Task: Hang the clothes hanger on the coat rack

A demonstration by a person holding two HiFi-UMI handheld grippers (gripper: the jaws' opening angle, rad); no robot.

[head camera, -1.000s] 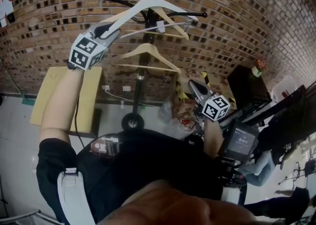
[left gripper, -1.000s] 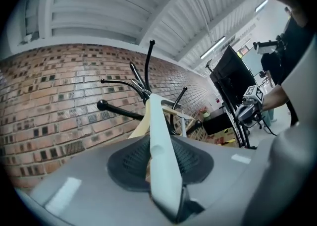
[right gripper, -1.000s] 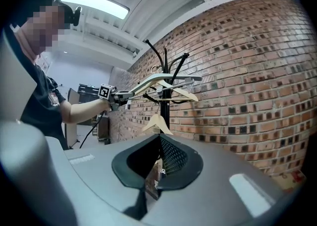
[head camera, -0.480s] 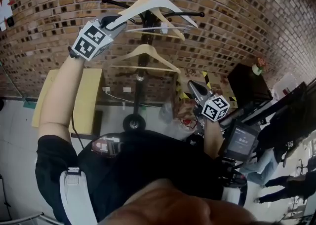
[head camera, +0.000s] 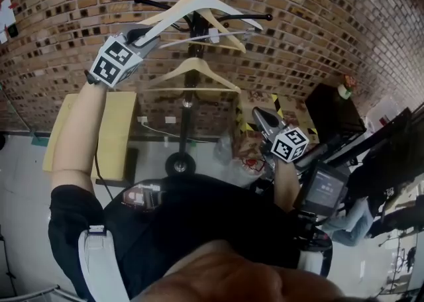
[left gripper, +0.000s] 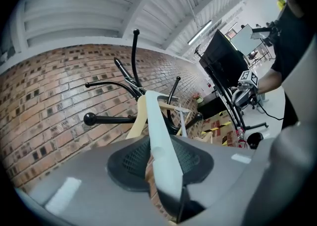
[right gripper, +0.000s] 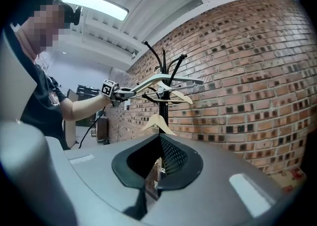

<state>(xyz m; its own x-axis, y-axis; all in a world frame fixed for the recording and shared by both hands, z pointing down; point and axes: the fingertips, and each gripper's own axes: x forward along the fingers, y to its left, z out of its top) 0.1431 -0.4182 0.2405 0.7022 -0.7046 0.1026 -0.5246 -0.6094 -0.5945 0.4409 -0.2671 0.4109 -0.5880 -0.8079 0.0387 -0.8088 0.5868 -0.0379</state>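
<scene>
Left gripper is clamped on one arm end of the white clothes hanger, which is raised to the top pegs of the coat rack. Right gripper is held low, jaws pressed together, empty.

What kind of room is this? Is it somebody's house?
Probably a workshop or lab, not a house. There is a bare brick wall, a coat rack standing by itself, and a screen among work equipment.
</scene>
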